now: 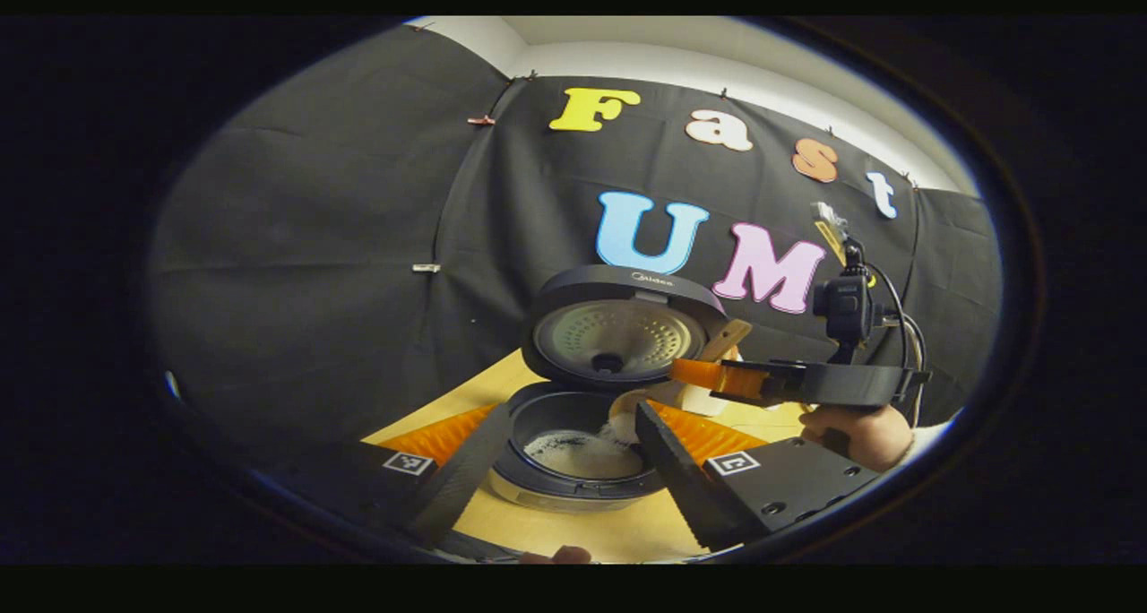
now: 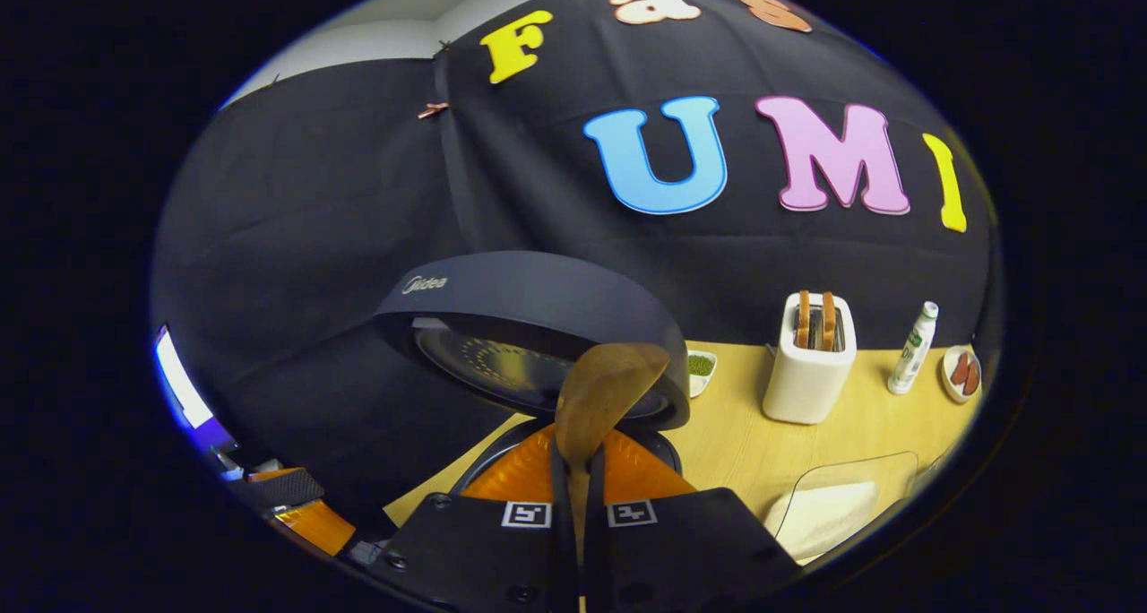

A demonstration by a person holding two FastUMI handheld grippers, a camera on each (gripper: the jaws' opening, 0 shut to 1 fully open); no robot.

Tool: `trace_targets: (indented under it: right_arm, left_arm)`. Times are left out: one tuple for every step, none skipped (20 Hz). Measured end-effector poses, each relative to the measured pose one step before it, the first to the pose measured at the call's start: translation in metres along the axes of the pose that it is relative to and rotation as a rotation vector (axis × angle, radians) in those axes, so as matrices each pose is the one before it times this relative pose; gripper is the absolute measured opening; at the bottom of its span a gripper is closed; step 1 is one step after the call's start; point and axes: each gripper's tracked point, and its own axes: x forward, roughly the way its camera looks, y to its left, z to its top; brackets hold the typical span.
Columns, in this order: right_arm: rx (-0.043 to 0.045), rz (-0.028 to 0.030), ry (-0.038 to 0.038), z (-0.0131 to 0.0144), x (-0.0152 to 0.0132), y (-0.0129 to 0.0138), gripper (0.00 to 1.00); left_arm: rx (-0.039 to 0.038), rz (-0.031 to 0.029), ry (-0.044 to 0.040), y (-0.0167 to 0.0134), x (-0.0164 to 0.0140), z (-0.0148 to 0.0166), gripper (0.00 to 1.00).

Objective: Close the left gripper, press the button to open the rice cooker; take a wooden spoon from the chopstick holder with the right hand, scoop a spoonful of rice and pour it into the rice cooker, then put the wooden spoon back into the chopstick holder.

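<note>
While the rice cooker (image 1: 582, 398) stands on the counter (image 1: 618, 532) with its lid (image 1: 618, 326) raised, white rice (image 1: 582, 456) lies in its inner pot. From the left gripper view, the left gripper (image 1: 573, 456) has its fingers spread wide to either side of the pot. The right gripper (image 1: 717, 378), held by a hand (image 1: 851, 434), pinches the wooden spoon (image 1: 668, 389) over the pot's rim, bowl tipped down with rice spilling off it. In the right gripper view its fingers (image 2: 560, 470) press together on the spoon's handle, and a white toaster (image 2: 811, 362) stands near a bottle (image 2: 912, 349)
</note>
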Motion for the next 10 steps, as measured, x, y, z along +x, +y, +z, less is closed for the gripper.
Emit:
trace_targets:
  right_arm:
    - [-0.0348, 0.00629, -0.00922, 0.00231, -0.00187, 0.00384, 0.08]
    - [-0.04163, 0.00646, -0.01113, 0.00344, -0.00161, 0.003, 0.08]
    - [-0.04808, 0.00846, -0.01008, 0.00348, -0.00261, 0.00434, 0.04]
    - [-0.05254, 0.01304, -0.01213, 0.00257, -0.00238, 0.00638, 0.08]
    - [-0.05668, 0.01703, -0.01135, 0.00309, -0.00256, 0.00634, 0.08]
    - [-0.05424, 0.01391, -0.01154, 0.00282, -0.00215, 0.00576, 0.08]
    - [-0.04807, 0.01452, -0.01353, 0.00352, -0.00144, 0.00535, 0.07]
    - [-0.0469, 0.01678, -0.01248, 0.00292, -0.00179, 0.00551, 0.08]
    - [-0.04651, 0.01544, -0.01068, 0.00392, -0.00136, 0.00627, 0.08]
    - [-0.04595, 0.01454, -0.00868, 0.0024, -0.00003, 0.0033, 0.07]
  left_arm:
    - [-0.00215, -0.00084, 0.00006, -0.00039, 0.00029, 0.00022, 0.95]
    - [-0.00156, -0.00012, 0.00108, -0.00032, 0.0004, -0.00069, 0.95]
    - [-0.00054, -0.00033, 0.00056, -0.00125, 0.00166, 0.00039, 0.96]
    - [-0.0002, 0.00042, -0.00015, 0.00034, -0.00029, -0.00051, 0.99]
    - [-0.00059, -0.00044, -0.00086, 0.00026, 0.00015, 0.00064, 0.96]
    - [-0.00078, 0.00038, -0.00014, 0.00028, -0.00028, -0.00183, 0.95]
    - [-0.00065, -0.00113, 0.00048, 0.00025, -0.00042, 0.0008, 0.95]
    - [-0.00047, 0.00106, -0.00069, -0.00046, 0.00227, -0.00074, 0.98]
    - [-0.00026, -0.00097, -0.00023, -0.00159, 0.00258, 0.00041, 0.95]
    - [-0.00029, -0.00021, -0.0013, -0.00103, 0.00049, -0.00065, 0.95]
